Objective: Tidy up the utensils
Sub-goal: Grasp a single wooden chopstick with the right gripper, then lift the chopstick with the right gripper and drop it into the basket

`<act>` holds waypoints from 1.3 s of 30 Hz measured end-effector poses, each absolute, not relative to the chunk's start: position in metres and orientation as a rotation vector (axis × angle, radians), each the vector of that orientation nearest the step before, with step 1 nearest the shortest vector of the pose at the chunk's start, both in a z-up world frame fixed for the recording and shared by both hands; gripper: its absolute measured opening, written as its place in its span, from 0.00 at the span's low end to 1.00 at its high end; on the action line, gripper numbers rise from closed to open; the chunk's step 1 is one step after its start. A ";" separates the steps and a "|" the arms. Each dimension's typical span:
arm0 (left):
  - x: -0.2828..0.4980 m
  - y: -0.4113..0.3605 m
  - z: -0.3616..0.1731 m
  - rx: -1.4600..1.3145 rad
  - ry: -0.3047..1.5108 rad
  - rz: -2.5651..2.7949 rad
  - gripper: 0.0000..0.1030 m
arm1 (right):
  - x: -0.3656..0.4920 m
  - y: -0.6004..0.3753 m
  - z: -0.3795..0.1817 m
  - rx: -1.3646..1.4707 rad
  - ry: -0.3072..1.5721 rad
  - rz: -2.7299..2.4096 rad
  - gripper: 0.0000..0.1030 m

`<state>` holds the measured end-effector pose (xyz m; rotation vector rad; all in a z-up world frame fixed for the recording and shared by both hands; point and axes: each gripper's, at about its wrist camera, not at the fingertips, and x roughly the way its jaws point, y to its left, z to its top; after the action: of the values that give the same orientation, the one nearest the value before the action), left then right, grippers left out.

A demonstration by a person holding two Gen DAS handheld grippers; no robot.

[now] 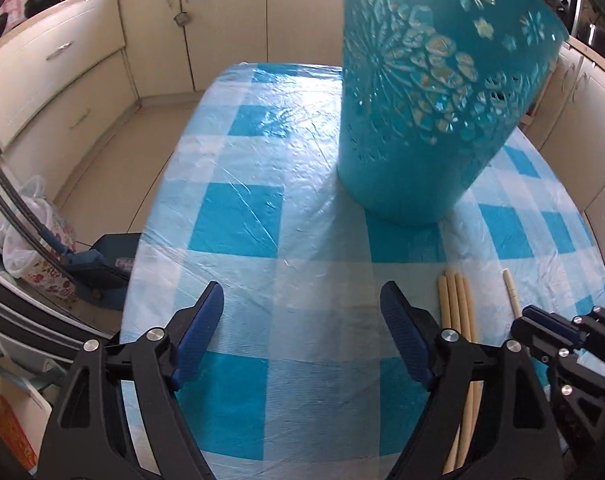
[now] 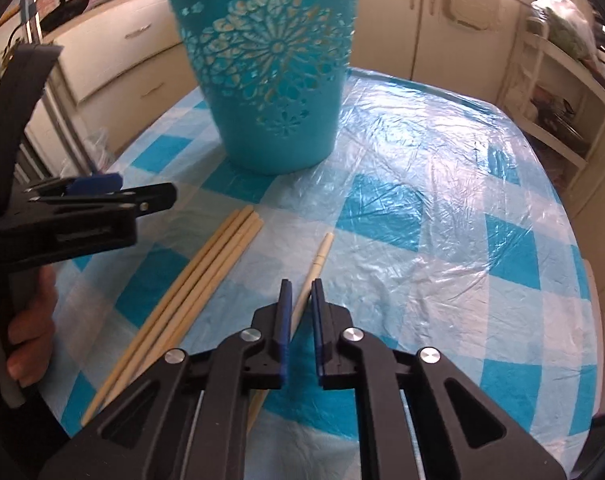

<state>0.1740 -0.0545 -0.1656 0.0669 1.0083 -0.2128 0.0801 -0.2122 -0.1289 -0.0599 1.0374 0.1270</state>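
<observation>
A teal cut-out holder [image 1: 426,92] stands on the checked table, also in the right wrist view [image 2: 270,64]. Three cream chopsticks [image 2: 198,276] lie together in front of it; they show in the left wrist view [image 1: 458,312]. A single chopstick [image 2: 316,258] lies apart to their right, also visible in the left wrist view [image 1: 511,294]. My right gripper [image 2: 301,286] has its jaws narrowly apart around this single chopstick, and I cannot tell if they grip it. My left gripper [image 1: 302,304] is open and empty, left of the bundle above bare cloth.
The blue-and-white checked table [image 2: 442,208] has a plastic cover. Cream kitchen cabinets [image 1: 62,64] surround it. A floral bag [image 1: 38,256] and a blue object [image 1: 106,256] sit on the floor to the left. Shelves [image 2: 558,100] stand at the right.
</observation>
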 end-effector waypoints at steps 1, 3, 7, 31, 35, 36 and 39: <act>0.174 -0.056 -0.166 0.075 1.008 -0.213 0.76 | 0.080 -0.213 -0.129 -0.063 1.044 0.122 0.14; 0.173 -0.058 -0.165 0.079 0.992 -0.215 0.79 | 0.081 -0.212 -0.129 -0.071 1.052 0.119 0.14; 0.171 -0.060 -0.167 0.088 0.997 -0.214 0.80 | 0.082 -0.213 -0.129 -0.031 1.051 0.124 0.09; 0.169 -0.069 -0.169 0.129 1.015 -0.201 0.84 | 0.067 -0.247 -0.020 0.453 0.684 0.329 0.06; 0.169 -0.070 -0.170 0.139 1.016 -0.195 0.85 | 0.093 -0.247 0.023 0.450 0.546 0.330 0.06; 0.169 -0.071 -0.170 0.139 1.016 -0.195 0.85 | 0.103 -0.246 0.033 0.450 0.515 0.319 0.06; 0.170 -0.070 -0.170 0.134 1.019 -0.197 0.86 | 0.135 -0.241 0.054 0.448 0.436 0.278 0.06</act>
<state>0.1696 -0.0704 -0.1697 0.1338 1.0186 -0.1968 0.1346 -0.2407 0.0537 0.4479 0.4364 0.2784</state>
